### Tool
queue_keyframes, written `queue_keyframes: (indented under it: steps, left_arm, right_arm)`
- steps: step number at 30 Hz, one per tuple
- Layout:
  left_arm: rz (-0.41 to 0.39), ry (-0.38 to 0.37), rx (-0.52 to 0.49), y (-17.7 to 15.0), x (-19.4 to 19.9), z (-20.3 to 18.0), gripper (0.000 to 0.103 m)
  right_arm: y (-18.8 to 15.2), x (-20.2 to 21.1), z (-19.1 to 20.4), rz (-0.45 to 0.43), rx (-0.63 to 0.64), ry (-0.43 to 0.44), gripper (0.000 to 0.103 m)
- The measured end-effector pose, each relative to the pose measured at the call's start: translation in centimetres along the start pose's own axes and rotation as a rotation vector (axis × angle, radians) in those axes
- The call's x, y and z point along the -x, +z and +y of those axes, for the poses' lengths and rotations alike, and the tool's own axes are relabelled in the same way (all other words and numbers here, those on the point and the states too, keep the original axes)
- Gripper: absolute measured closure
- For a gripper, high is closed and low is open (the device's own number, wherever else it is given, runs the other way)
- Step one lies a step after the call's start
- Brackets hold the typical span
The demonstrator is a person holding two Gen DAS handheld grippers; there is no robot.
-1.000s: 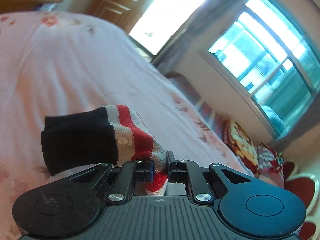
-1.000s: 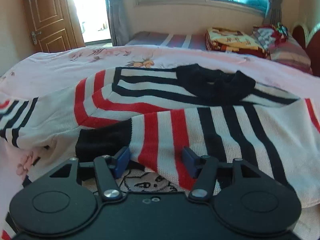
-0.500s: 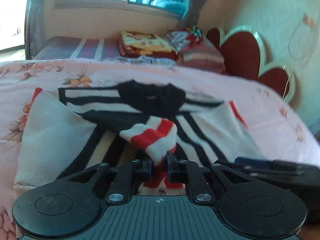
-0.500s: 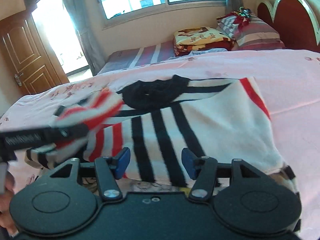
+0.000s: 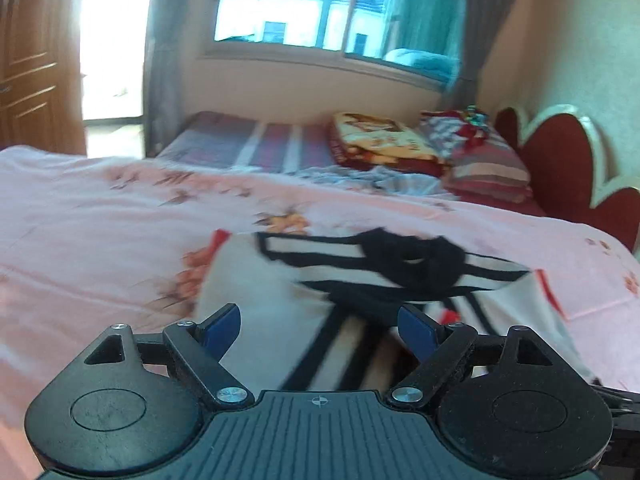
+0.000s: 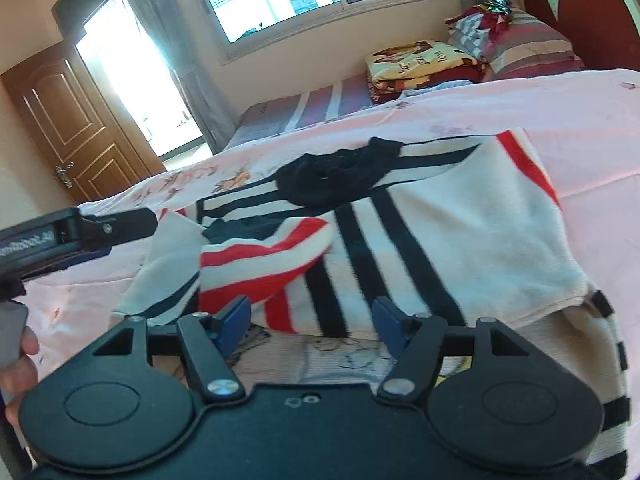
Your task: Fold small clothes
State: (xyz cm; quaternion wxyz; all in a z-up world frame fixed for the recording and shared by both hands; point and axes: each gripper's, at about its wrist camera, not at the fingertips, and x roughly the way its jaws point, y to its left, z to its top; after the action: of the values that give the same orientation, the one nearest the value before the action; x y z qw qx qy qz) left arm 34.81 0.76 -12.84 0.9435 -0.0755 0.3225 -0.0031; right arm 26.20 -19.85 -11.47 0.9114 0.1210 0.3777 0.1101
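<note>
A small white sweater with black and red stripes (image 6: pixel 460 232) and a black collar (image 6: pixel 332 176) lies on the pink bed. Its left sleeve (image 6: pixel 264 256) is folded across the body, its right side folded inward. My left gripper (image 5: pixel 318 330) is open and empty above the sweater's (image 5: pixel 280 300) left part; it also shows at the left of the right wrist view (image 6: pixel 100 226). My right gripper (image 6: pixel 310 326) is open and empty just above the sweater's near hem.
The pink floral bedspread (image 5: pixel 100 220) stretches left and far. Folded blankets (image 6: pixel 420 64) and striped pillows (image 6: pixel 532 44) lie at the far end beside a red headboard (image 5: pixel 560 160). A wooden door (image 6: pixel 72 136) and a window (image 5: pixel 328 8) stand behind.
My left gripper has let go of the sleeve, opened, and pulled back. The sleeve now rests folded across the sweater. The right gripper has stayed open and shifted slightly.
</note>
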Motion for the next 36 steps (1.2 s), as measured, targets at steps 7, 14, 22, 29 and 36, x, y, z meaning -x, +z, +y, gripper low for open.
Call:
queue_keyframes:
  steps: [7,14,22,29,36]
  left_arm:
    - [0.151,0.12,0.098,-4.1,-5.3,5.1,0.018]
    - [0.155,0.07,0.091,-4.8,-5.5,4.7,0.018]
    - [0.159,0.035,0.114,-5.5,-5.8,4.0,0.018]
    - [0.15,0.049,0.181,-3.9,-6.3,5.5,0.018]
    - [0.13,0.069,0.18,-1.7,-8.7,5.5,0.018]
  right_arm:
    - [0.4,-5.1,5.8,0.055,0.093,-0.079,0.015]
    - [1.3,-3.5,2.5,-0.034,-0.019,-0.13,0.086]
    - [0.4,-1.5,-6.2,0.014,-0.265,-0.147,0.079]
    - [1.5,-0.8,-6.0,-0.068,-0.174,-0.168,0.094]
    - [4.5,0.6,-3.7,-0.218,0.068,-0.224,0.095]
